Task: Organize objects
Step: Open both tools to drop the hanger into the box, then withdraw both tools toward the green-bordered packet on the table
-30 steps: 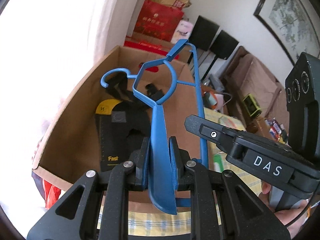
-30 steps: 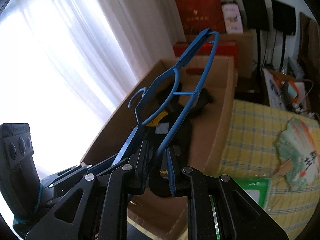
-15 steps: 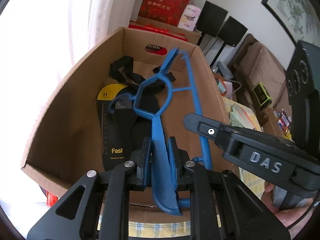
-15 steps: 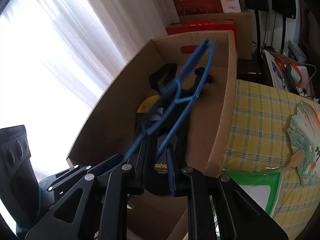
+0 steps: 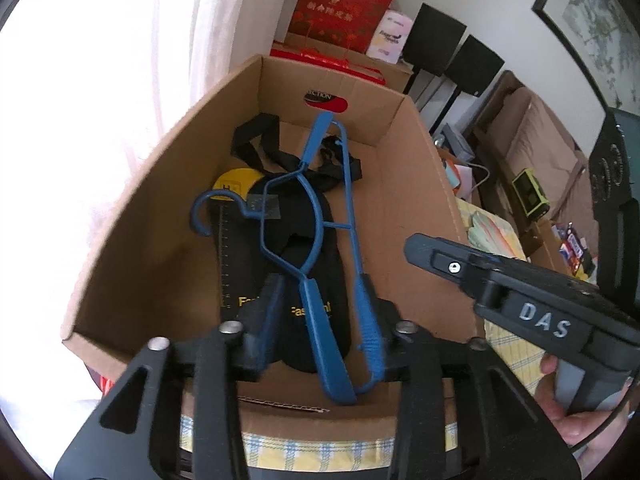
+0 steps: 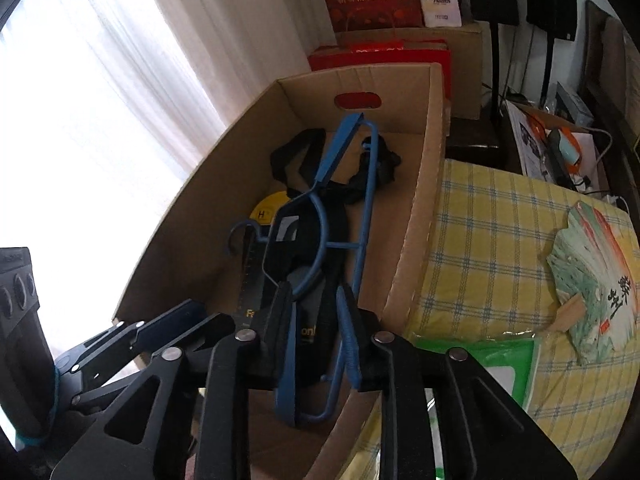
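Observation:
A blue plastic hanger [image 5: 316, 236] lies in an open cardboard box [image 5: 160, 184], on black straps and a black-and-yellow item [image 5: 236, 248]. Its near end leans over the box's front rim. My left gripper [image 5: 320, 320] is open, its fingers apart on either side of the hanger's near arm. My right gripper [image 6: 316, 324] is open too, the hanger [image 6: 324, 216] between its spread fingers and not clamped. The right gripper's body [image 5: 520, 292] shows at the right of the left wrist view.
The box [image 6: 420, 184] stands against a surface with a yellow checked cloth [image 6: 500, 216] carrying a paper fan [image 6: 592, 276] and a green packet [image 6: 488, 364]. Red gift bags [image 5: 340, 12], black speakers [image 5: 452, 44] and a bright curtained window [image 6: 120, 80] lie beyond.
The hanger has come down from above the box to lie inside it. Both grippers, shut on it before, have opened and let go.

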`<state>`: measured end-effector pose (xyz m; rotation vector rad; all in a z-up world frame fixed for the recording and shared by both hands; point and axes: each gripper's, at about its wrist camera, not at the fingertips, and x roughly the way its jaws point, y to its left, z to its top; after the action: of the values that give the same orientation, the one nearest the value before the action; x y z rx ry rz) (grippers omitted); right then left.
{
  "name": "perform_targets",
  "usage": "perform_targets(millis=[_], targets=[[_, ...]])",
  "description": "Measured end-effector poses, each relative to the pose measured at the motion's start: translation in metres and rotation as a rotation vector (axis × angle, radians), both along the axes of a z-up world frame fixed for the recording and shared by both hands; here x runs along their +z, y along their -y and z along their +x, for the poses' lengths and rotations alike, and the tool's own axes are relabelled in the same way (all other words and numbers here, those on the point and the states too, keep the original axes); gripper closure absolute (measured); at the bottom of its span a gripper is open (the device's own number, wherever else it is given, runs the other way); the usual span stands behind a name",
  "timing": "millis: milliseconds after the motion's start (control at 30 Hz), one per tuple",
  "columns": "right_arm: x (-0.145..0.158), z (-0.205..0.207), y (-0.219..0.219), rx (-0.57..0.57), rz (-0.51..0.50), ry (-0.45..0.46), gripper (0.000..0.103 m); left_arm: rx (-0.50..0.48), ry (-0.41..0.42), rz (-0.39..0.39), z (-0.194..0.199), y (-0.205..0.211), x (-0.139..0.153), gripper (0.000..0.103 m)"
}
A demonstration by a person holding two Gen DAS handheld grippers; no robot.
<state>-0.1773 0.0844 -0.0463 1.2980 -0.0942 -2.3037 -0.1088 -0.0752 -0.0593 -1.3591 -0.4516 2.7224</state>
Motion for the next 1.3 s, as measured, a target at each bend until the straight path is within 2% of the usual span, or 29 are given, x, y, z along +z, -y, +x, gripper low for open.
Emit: perform_targets(millis=[33,100,167,267,400,600,767,867,1067,1300], targets=[[0.004,0.002,-0.001,-0.008,0.012,-0.011,0.062,0.0,-0.01,-0.009,0.002,0.001,0.003,0.053],[0.012,0.008,-0.003,-0.011,0.01,-0.037,0.053,-0.004,-0.036,-0.041,0.007,0.001,0.01,0.039],[0.021,0.013,-0.006,-0.023,0.022,-0.069,0.039,0.0,-0.063,-0.078,0.012,-0.001,0.017,0.03],[0.035,0.023,-0.013,-0.043,0.057,-0.131,0.029,0.004,-0.09,-0.113,0.016,-0.001,0.026,0.02],[0.044,0.03,-0.025,-0.073,0.109,-0.174,0.024,0.012,-0.103,-0.123,0.019,0.001,0.031,0.014],[0.044,0.039,-0.046,-0.125,0.167,-0.195,0.017,0.008,-0.115,-0.152,0.023,-0.006,0.033,0.011],[0.042,0.045,-0.058,-0.121,0.172,-0.177,0.001,-0.028,-0.124,-0.161,0.025,-0.018,0.037,0.01],[0.042,0.048,-0.064,-0.134,0.181,-0.18,0.001,-0.04,-0.139,-0.171,0.028,-0.024,0.04,0.0],[0.042,0.055,-0.077,-0.163,0.2,-0.181,0.0,-0.075,-0.127,-0.184,0.028,-0.036,0.039,0.0],[0.038,0.062,-0.106,-0.185,0.186,-0.156,0.0,-0.101,-0.132,-0.16,0.033,-0.045,0.04,0.0]])
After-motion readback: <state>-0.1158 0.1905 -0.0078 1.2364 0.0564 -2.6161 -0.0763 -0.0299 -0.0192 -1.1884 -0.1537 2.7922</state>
